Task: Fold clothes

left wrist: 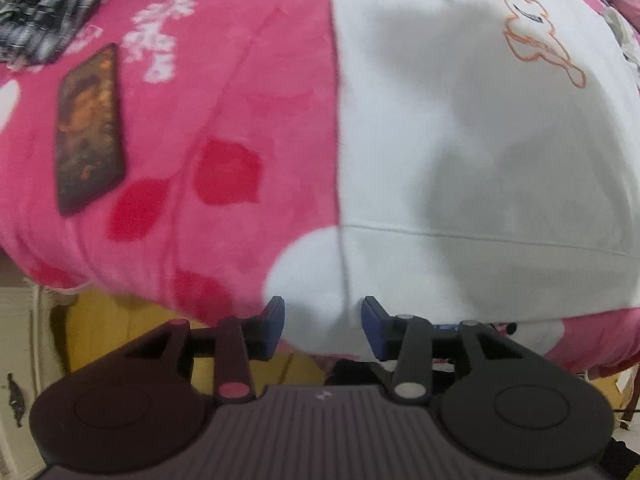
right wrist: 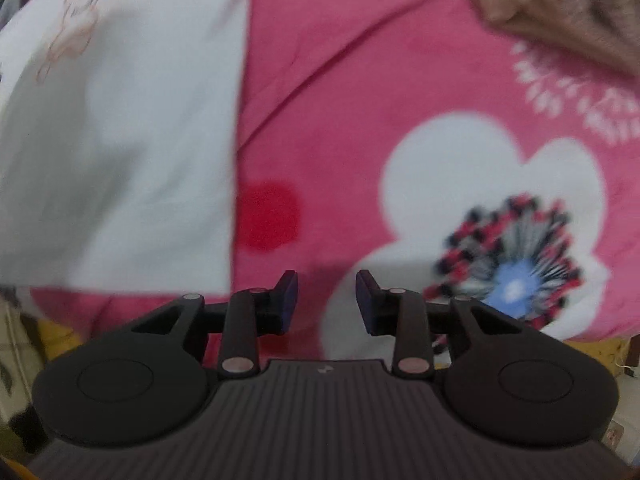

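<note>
A white cotton garment with an orange outline drawing (left wrist: 480, 128) lies flat on a pink fleece blanket with red dots and white flowers (left wrist: 208, 128) covering a bed. In the left wrist view its long axis runs from 6 to 12 o'clock, with the stitched hem toward 6 and the drawing near 1 o'clock. Its straight side edge runs down the middle of that view.

The left gripper (left wrist: 323, 330) points down over the garment's near left corner, its blue-padded jaws apart with the corner showing between them, not pressed. The right gripper (right wrist: 327, 304) also points down, jaws apart over bare blanket; the garment (right wrist: 120, 140) sits toward 10 o'clock, clear of its pads.

A dark rectangular phone-like slab (left wrist: 90, 128) lies on the blanket at 9 o'clock of the left wrist view, well apart from the garment. A plaid cloth (left wrist: 44, 12) lies at 10 o'clock.
</note>
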Demonstrator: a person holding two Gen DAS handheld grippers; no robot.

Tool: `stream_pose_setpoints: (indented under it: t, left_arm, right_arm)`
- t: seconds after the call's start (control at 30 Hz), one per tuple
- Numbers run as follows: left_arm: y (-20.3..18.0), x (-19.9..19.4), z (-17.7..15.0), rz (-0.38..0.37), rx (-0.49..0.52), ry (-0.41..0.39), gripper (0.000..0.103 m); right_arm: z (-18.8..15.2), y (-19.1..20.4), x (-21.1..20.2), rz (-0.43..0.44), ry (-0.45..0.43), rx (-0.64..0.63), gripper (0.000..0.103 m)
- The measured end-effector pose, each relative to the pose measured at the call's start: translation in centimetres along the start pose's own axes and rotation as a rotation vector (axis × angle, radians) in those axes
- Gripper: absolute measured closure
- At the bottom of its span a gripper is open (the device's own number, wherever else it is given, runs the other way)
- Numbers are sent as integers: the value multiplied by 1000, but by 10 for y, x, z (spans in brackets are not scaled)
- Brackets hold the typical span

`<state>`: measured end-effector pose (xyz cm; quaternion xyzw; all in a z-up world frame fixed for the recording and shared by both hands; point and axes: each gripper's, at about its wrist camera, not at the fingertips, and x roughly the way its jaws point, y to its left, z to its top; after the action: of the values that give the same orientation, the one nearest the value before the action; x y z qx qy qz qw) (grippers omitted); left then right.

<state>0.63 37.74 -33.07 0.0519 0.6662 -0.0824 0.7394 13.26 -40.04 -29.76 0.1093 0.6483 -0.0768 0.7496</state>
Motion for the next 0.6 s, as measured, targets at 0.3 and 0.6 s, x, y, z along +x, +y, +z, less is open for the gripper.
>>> stream_pose_setpoints:
  t: [0.3,0.6]
  left_arm:
    - [-37,-65,121,81,-84,-350,55]
    - [-29,-109,250,106,-115,-654,44]
  right_arm:
    - [137,27,-81,159,-372,-147,71]
    - [278,115,-153,415,-654,-471,53]
